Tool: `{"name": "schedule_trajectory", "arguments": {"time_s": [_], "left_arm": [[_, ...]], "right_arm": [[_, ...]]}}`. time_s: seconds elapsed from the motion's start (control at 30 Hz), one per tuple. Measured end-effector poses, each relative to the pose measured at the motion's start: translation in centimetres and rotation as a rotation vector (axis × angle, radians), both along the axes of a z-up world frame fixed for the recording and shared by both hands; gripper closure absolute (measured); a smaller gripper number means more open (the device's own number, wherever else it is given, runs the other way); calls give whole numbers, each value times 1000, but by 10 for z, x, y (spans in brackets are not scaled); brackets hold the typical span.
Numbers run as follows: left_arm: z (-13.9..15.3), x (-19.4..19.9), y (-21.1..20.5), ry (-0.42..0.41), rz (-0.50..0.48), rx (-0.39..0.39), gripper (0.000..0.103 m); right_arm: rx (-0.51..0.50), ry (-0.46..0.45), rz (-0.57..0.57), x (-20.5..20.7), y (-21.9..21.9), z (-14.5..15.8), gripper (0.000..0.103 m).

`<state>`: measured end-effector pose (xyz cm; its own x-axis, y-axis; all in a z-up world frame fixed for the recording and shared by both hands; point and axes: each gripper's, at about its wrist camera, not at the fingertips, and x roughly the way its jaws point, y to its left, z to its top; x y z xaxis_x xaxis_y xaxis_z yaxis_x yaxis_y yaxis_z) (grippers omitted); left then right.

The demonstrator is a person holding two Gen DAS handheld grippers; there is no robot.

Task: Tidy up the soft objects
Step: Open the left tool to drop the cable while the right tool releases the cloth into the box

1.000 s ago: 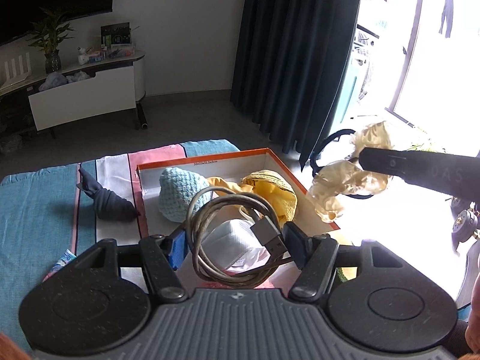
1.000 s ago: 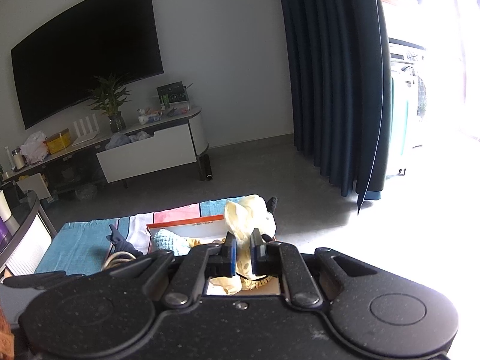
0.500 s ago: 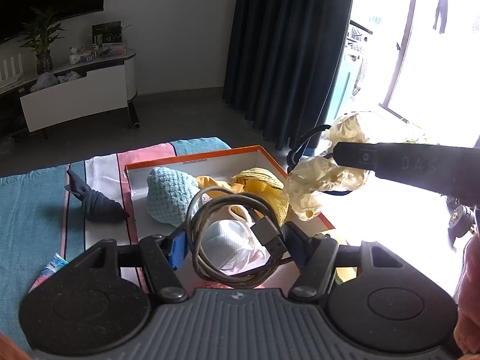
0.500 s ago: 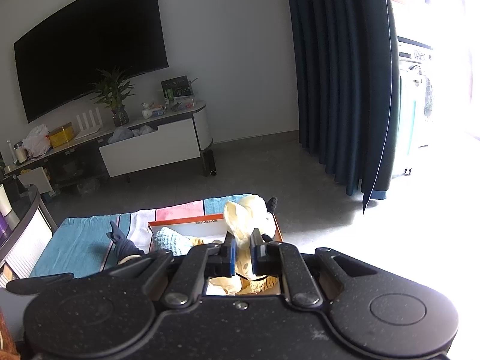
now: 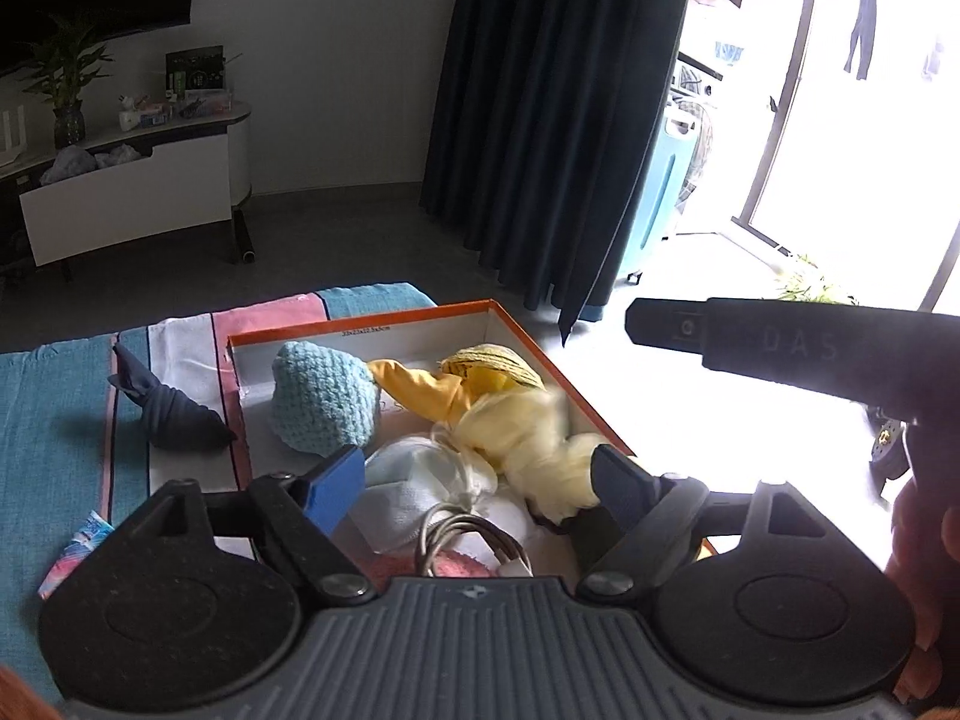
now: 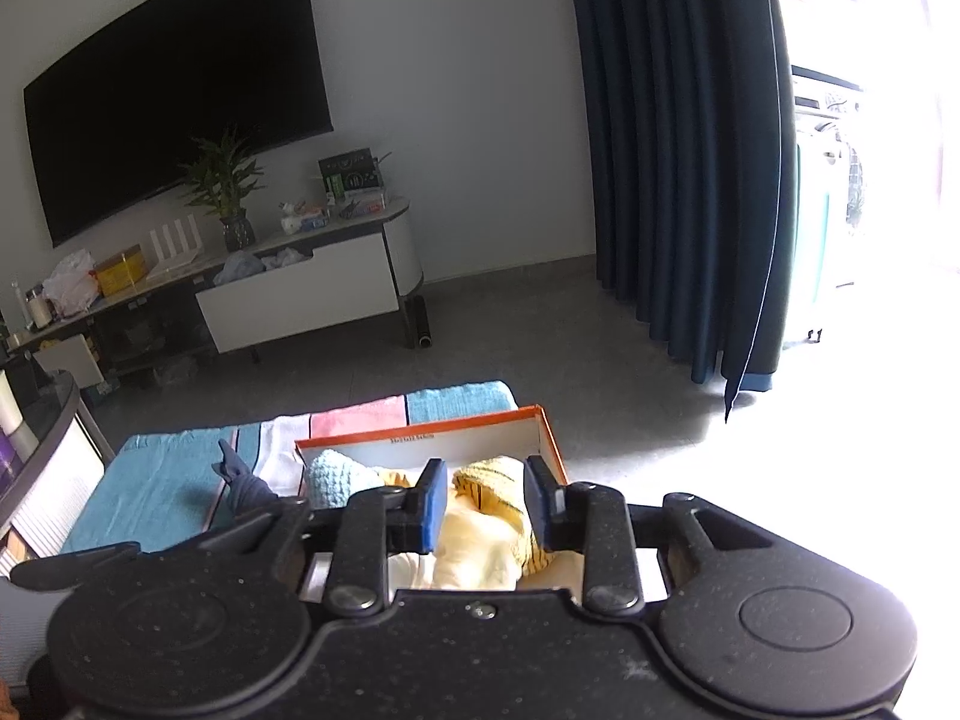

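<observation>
Both grippers have let go since a second ago: the coiled cable that was pinched in the left gripper now lies in the near end of the orange-rimmed box, and the pale yellow cloth that hung from the right gripper has dropped in beside it.

Left gripper: jaws spread wide, nothing between them, hovering over the box's near edge. Right gripper: jaws parted, empty, poised above the box; in the left view its black body reaches in from the right.

Step in hand, by judgement: release of the two items just finished, the box-filling stage well along. One soft item remains outside, a dark navy bundle on the striped towel just beside the box's left wall. A small colourful packet lies nearer on the towel; whether it belongs to the task cannot be told.

Next move likely calls for the left gripper to shift left, come down over the navy bundle and close on its bulk, not its thin tail.

Box contents: light blue knit piece at the far left, yellow straw-coloured hat at the far right, bright yellow cloth between them, white fabric near the middle, something pink at the near edge. The pale cloth is motion-blurred and looks limp and crumpled, draped over the pile.
</observation>
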<state>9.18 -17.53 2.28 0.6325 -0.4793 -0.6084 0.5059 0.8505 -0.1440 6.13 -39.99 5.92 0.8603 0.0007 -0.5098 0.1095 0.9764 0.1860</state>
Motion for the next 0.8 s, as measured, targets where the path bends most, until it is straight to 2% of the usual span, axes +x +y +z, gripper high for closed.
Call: {"name": "schedule_trajectory", "arguments": {"time_s": [0.2, 0.37, 0.43, 0.8], "left_arm": [[6, -1, 13, -15, 62, 25, 11], [9, 1, 32, -18, 136, 42, 8], [9, 1, 41, -12, 164, 46, 7], [16, 0, 106, 14, 312, 61, 6]], "right_arm": [[-10, -23, 2, -5, 5, 5, 62], [-21, -30, 12, -6, 14, 6, 48], [-25, -27, 24, -6, 20, 6, 37], [-24, 4, 135, 9, 71, -1, 37]]}}
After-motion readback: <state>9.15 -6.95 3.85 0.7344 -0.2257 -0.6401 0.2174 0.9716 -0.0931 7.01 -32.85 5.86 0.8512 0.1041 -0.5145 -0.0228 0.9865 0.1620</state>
